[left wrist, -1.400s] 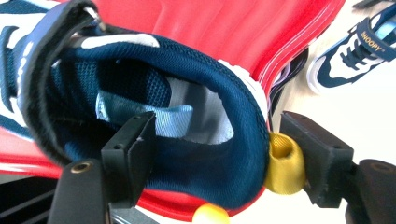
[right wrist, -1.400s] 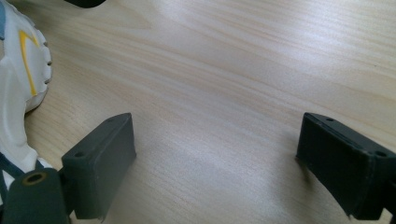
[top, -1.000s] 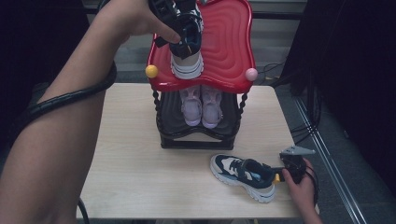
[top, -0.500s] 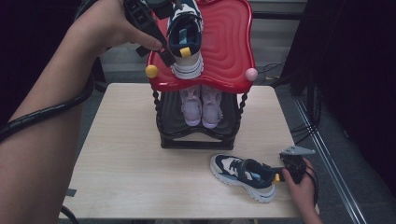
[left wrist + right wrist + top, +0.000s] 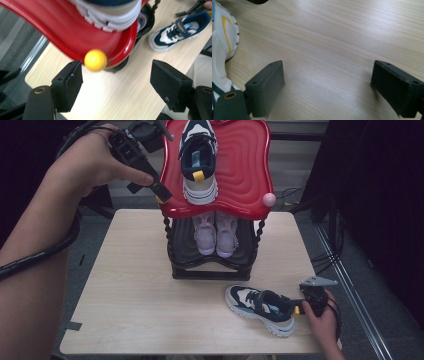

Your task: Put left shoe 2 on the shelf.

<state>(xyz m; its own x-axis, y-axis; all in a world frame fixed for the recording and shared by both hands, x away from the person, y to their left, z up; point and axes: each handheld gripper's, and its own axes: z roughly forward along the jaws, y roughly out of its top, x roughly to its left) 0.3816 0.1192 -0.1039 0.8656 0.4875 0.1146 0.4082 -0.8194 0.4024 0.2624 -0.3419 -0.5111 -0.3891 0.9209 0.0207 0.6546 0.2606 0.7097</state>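
Left gripper: jaws spread, nothing between the pads, hovering at the rack's 9 o'clock edge beside the yellow knob. One navy-and-white sneaker is seen parked on the red top shelf, long axis 12–6, heel toward 6 by the look of the yellow tab. Its mate lies on the table, at about 5 o'clock from the rack, long axis roughly 10–4, toe toward 10, heel toward the right gripper. That gripper is held jaws apart, empty, at the heel end; nearer hand for the next pick, judged. Pink pair is stowed on the lower shelf.
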